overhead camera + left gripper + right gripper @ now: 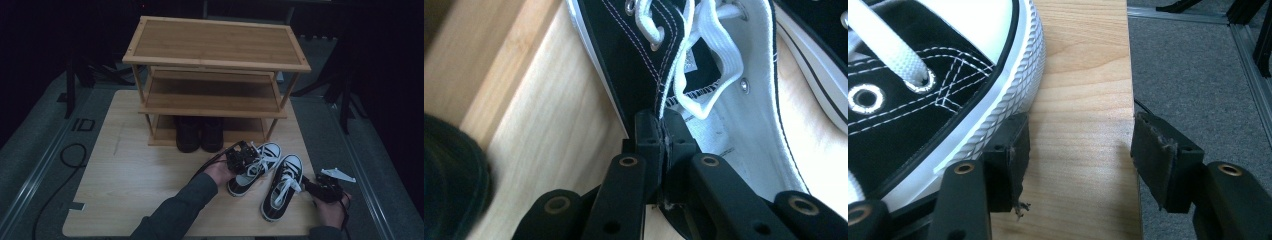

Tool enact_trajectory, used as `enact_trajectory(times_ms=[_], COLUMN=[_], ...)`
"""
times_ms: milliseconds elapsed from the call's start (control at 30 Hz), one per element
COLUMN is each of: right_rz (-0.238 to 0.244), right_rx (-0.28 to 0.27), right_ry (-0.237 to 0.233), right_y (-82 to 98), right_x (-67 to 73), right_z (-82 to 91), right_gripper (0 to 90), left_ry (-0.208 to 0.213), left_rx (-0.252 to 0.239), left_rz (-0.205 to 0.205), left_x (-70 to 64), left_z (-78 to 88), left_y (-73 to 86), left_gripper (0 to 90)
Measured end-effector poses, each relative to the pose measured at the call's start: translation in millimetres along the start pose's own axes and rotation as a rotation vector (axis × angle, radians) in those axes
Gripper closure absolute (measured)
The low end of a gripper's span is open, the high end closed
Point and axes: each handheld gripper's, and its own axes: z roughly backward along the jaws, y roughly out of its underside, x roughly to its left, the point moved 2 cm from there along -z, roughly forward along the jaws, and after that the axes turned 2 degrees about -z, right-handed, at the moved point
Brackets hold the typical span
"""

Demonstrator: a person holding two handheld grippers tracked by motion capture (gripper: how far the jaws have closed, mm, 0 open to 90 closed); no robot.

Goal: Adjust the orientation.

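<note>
The left sneaker (pixel 252 167) sits on the worktop (pixel 130 175) in front of the shoe rack (pixel 215 75). Left tool (pixel 239 156) is clenched on its thin side wall; it could slip out w/ a quick lift. Right tool (pixel 1075 145) is released beside the right sneaker (pixel 923 100). The left gripper view shows the pinch up close.

A three-tier rack (pixel 215 75) stands at the rear of the bench (pixel 130 175). A pair of shoes (pixel 200 134) sits on its bottom shelf. Before the rack, two sneakers lie side by side: the left sneaker (pixel 252 167) and the right sneaker (pixel 282 187).
</note>
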Motion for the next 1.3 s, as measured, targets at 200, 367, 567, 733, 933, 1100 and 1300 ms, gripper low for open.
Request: enact_trajectory(times_ms=[200,367,567,733,933,1100,1300], right_rz=[0.000,0.000,-0.001,-0.001,-0.001,0.001,-0.003], right_rx=[0.000,0.001,0.001,0.001,0.000,0.000,0.001], right_ry=[0.000,0.001,0.002,0.002,0.000,0.001,0.000], right_y=[0.0,0.0,0.0,0.0,0.0,0.0,0.0], right_x=[0.1,0.2,0.3,0.3,0.1,0.0,0.2], right_z=[0.0,0.0,0.0,0.0,0.0,-0.1,0.0], right_gripper=[40.3,40.3,40.3,40.3,40.3,40.3,40.3], left_ry=[0.021,0.027,0.040,0.077,0.118,0.094,0.094], left_rx=[-0.020,-0.026,-0.029,-0.043,-0.103,-0.114,-0.087], left_rz=[0.011,0.014,-0.003,-0.015,0.009,0.024,0.015], left_x=[-2.8,-7.0,-15.5,-18.2,-11.6,-4.0,-0.2], left_z=[5.5,7.2,8.4,11.8,24.2,32.8,25.5], left_y=[16.4,21.1,20.2,20.5,25.1,32.2,44.7], left_gripper=[88.6,88.4,87.6,85.5,78.4,87.7,90.0])
